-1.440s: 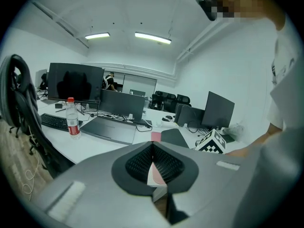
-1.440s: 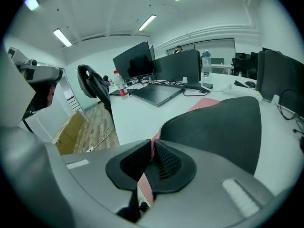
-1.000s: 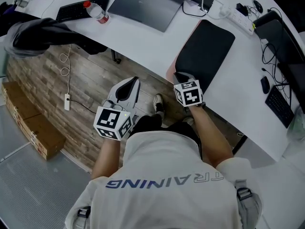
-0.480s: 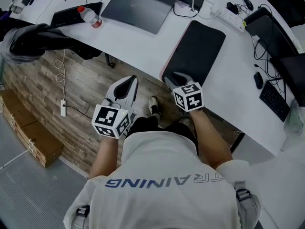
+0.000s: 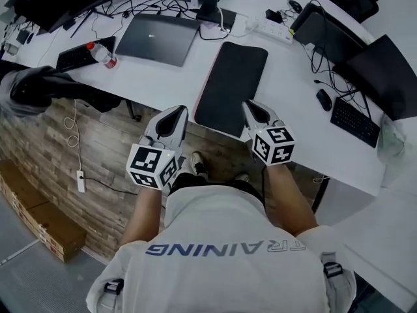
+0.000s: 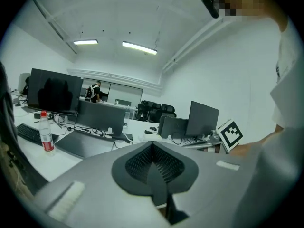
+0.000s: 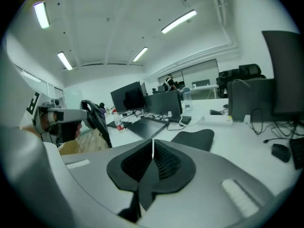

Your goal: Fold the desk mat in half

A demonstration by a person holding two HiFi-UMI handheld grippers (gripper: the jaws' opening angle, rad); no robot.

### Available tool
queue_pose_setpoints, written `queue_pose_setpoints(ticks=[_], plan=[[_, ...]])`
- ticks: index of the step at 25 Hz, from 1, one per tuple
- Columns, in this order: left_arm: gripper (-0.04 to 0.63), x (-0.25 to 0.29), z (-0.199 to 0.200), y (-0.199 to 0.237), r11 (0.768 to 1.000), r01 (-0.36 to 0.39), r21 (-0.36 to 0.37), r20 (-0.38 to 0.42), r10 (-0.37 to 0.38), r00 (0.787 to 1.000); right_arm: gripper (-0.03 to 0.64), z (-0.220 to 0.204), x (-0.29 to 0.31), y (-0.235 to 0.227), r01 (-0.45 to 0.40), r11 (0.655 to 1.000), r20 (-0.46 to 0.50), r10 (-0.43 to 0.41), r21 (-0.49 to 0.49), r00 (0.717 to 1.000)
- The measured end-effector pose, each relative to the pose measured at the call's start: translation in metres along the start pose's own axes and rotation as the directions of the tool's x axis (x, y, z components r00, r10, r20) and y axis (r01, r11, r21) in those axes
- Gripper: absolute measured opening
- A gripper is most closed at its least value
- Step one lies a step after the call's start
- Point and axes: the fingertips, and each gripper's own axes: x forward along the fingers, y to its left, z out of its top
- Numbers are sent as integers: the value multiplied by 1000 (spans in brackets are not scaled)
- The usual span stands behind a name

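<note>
The black desk mat (image 5: 231,87) with a pink underside edge lies flat on the white desk (image 5: 163,83), its near end at the desk's front edge. My right gripper (image 5: 251,107) hovers above the mat's near right corner without touching it. Its jaws have just been closing and are shut with nothing between them (image 7: 152,144); the mat (image 7: 192,139) shows ahead of them. My left gripper (image 5: 177,111) hangs left of the mat, in front of the desk edge over the floor. It is shut and holds nothing (image 6: 153,145).
A closed laptop (image 5: 156,39), a water bottle (image 5: 102,55) and a keyboard (image 5: 78,54) lie left of the mat. A power strip (image 5: 273,26), a mouse (image 5: 324,100) and a second keyboard (image 5: 355,119) lie to the right. Cardboard boxes (image 5: 32,207) sit on the floor.
The right gripper has lifted off the mat's near edge and moved right. The left gripper has risen a little. The mat stays flat on the desk.
</note>
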Motion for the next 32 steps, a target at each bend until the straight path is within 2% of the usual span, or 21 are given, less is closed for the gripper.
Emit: queue_pose_setpoints(ticks=[4,7,10,14,18,22,32], plan=[[2,15,21,-36,998,52,33,37,-54,998,12,33,-53,-34,77,996,111,-80,37,991],[2,26,38,-61,995,88,54,67,-92,994,12,57,-96,-55,134,990,197,-138,37,971],[2,38,55,-87,988,128,83,95,-135,986,12,81,-141,-75,198,980,285,-200,35,937],[2,52,74,-120,977,174,127,123,-189,974,11,111,-198,-95,254,965,402,-257,61,879],[2,58,84,-143,968,202,147,132,-222,966,14,126,-234,-102,290,955,459,-283,58,842],[2,61,89,-156,965,209,156,137,-230,963,14,125,-245,-111,320,946,459,-306,49,834],[2,54,91,-170,968,191,163,155,-217,964,14,120,-241,-112,275,961,459,-257,29,850]])
